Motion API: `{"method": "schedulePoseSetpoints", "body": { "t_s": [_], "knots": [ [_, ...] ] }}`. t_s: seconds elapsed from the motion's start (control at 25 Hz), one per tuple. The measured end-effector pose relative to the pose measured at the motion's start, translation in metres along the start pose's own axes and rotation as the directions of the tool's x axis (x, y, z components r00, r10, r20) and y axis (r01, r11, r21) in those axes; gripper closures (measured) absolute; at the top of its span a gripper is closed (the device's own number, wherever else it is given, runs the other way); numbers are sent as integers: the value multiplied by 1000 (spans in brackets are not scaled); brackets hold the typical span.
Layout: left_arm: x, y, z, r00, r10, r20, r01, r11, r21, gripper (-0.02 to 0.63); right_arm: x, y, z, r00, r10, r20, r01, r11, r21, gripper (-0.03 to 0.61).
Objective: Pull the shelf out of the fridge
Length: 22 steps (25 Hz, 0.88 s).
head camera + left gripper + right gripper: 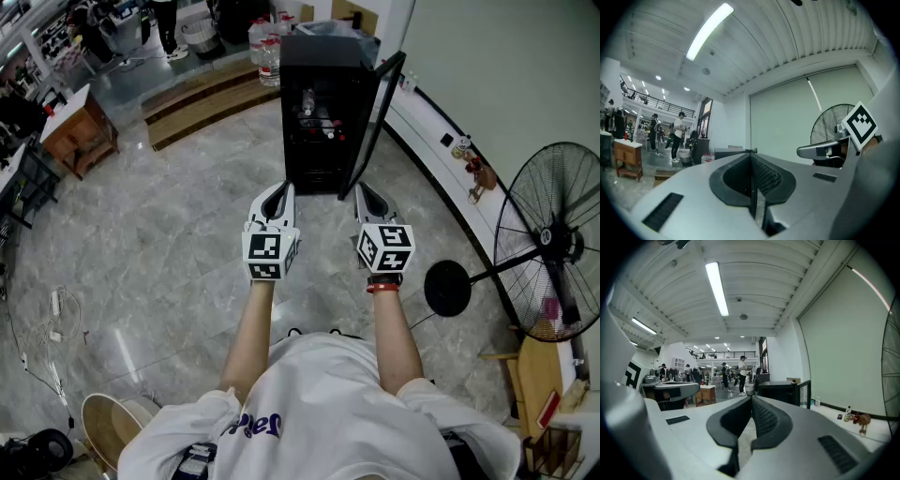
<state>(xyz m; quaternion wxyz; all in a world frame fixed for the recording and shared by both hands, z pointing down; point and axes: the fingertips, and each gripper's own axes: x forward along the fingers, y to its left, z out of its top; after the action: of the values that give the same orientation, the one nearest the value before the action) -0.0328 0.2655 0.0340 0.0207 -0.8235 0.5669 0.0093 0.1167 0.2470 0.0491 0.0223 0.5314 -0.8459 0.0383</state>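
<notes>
A black mini fridge (323, 103) stands on the floor ahead of me, its door (377, 117) swung open to the right. Wire shelves (317, 124) inside carry a few bottles, too small to make out well. My left gripper (279, 192) and right gripper (367, 194) hang side by side in front of the fridge, short of its opening and touching nothing. Each has its jaws pressed together with nothing between them. In the right gripper view the fridge (780, 390) shows past the shut gripper (751, 397). The left gripper (752, 155) also points at the fridge top (733, 151).
A standing fan (551, 242) with a round base (447, 288) is at the right by the wall. A wooden table (80, 127) and a low wooden platform (202, 98) lie at the far left. Cables (54, 319) trail over the marble floor. Water bottles (265, 47) stand behind the fridge.
</notes>
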Motion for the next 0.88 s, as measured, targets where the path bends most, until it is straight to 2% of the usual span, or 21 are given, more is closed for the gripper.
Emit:
{"method": "schedulePoseSetpoints", "body": {
  "t_s": [0.28, 0.52, 0.76, 0.88],
  "knots": [
    [-10, 12, -15, 999, -14, -36, 13, 999, -36, 594, 3, 18, -11, 1000, -15, -6, 15, 999, 52, 565],
    [-6, 24, -26, 999, -24, -47, 21, 999, -49, 594, 19, 29, -18, 1000, -6, -18, 7, 998, 55, 565],
    [4, 41, -47, 995, 15, -102, -20, 998, -57, 594, 48, 35, -47, 994, 62, -90, -53, 993, 103, 565],
    [19, 49, -53, 996, 17, -91, -23, 998, -63, 594, 70, 33, -53, 993, 82, -90, -73, 992, 104, 565]
  ]
}}
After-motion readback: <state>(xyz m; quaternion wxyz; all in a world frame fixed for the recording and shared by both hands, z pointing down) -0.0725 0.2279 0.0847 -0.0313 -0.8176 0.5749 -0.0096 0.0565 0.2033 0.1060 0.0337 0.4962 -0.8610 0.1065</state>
